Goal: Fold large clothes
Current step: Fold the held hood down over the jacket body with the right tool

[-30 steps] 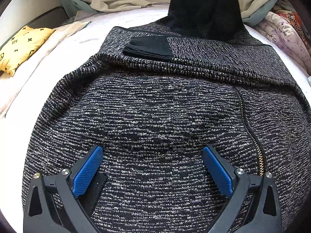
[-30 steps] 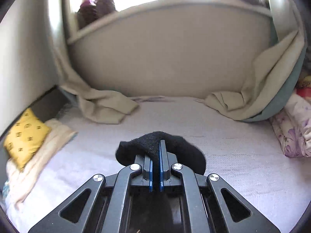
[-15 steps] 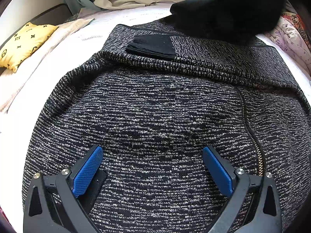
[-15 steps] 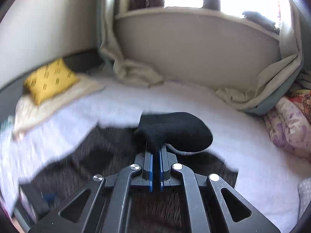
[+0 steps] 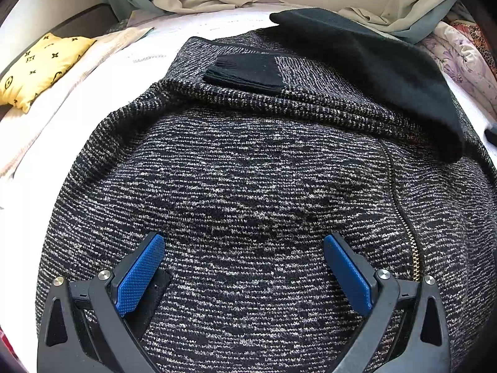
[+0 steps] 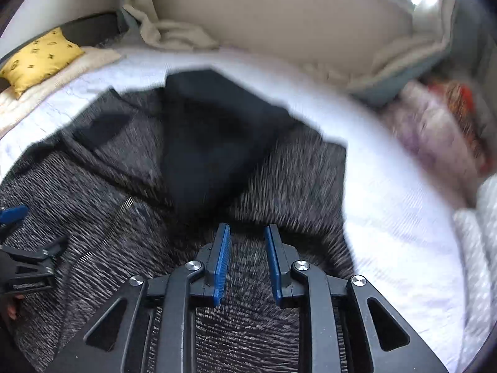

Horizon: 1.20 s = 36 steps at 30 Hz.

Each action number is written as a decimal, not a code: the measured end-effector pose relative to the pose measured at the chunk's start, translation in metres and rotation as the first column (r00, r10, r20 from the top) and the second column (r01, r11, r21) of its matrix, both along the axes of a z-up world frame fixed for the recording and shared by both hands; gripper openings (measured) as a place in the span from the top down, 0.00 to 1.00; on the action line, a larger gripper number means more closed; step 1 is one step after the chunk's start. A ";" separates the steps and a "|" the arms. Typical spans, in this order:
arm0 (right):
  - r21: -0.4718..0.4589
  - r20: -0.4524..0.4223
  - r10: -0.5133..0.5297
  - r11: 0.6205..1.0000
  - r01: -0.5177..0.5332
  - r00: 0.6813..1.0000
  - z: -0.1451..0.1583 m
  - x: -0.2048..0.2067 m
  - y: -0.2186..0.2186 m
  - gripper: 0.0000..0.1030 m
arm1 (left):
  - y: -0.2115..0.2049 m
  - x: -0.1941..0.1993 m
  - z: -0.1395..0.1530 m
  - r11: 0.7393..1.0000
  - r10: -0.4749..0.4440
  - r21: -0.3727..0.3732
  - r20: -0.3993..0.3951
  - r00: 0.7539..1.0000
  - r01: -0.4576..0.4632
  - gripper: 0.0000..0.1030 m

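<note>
A black-and-grey knit zip jacket (image 5: 248,186) lies spread on the white bed, one sleeve with a black cuff (image 5: 245,70) folded across its top. Its black hood (image 5: 372,71) lies folded down over the upper right of the jacket; it shows in the right wrist view (image 6: 211,143) too, blurred. My left gripper (image 5: 243,248) is wide open, low over the jacket's body, holding nothing. My right gripper (image 6: 247,239) is partly open and empty, just above the jacket (image 6: 279,186) near the hood's lower edge. The left gripper shows at the left edge of the right wrist view (image 6: 12,214).
A yellow patterned pillow (image 5: 37,68) lies at the far left on a cream blanket. Beige and teal bedding (image 5: 192,0) is bunched along the wall. A floral quilt (image 5: 466,59) lies at the right. The gold zipper (image 5: 403,214) runs down the jacket's right side.
The right gripper carried the black hood down over the jacket, then opened and let it go. The hood now lies on the jacket. The left gripper stayed open in place.
</note>
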State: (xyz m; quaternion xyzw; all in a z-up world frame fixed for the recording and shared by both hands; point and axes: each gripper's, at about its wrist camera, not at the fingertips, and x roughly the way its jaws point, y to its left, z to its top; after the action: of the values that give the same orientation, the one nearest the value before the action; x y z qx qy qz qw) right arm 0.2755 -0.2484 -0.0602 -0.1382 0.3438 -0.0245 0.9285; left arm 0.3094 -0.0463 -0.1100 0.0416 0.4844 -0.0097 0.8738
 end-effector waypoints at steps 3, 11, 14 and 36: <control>0.031 0.008 0.084 0.996 -0.084 0.996 0.019 0.010 0.017 0.81 | 0.000 0.000 0.000 1.000 0.001 0.000 0.000 1.000 -0.001 0.00; 0.165 -0.155 0.170 0.976 -0.144 0.973 -0.016 0.093 0.063 0.74 | 0.003 0.003 0.002 1.000 0.001 -0.006 -0.012 1.000 -0.001 0.00; 0.112 -0.168 0.137 0.987 -0.119 0.976 -0.028 0.115 0.074 0.53 | 0.004 0.006 0.001 1.000 0.002 -0.004 -0.017 1.000 -0.002 0.00; -0.008 -0.088 0.278 0.960 -0.280 0.956 -0.018 0.033 0.104 0.96 | 0.004 0.011 -0.002 1.000 0.002 -0.003 -0.014 1.000 -0.002 0.00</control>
State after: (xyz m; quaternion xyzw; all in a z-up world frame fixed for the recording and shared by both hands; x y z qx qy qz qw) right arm 0.3084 -0.1440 -0.0784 -0.1958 0.3599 0.1093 0.9056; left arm 0.3204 -0.0426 -0.1119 0.0400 0.4906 -0.0099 0.8704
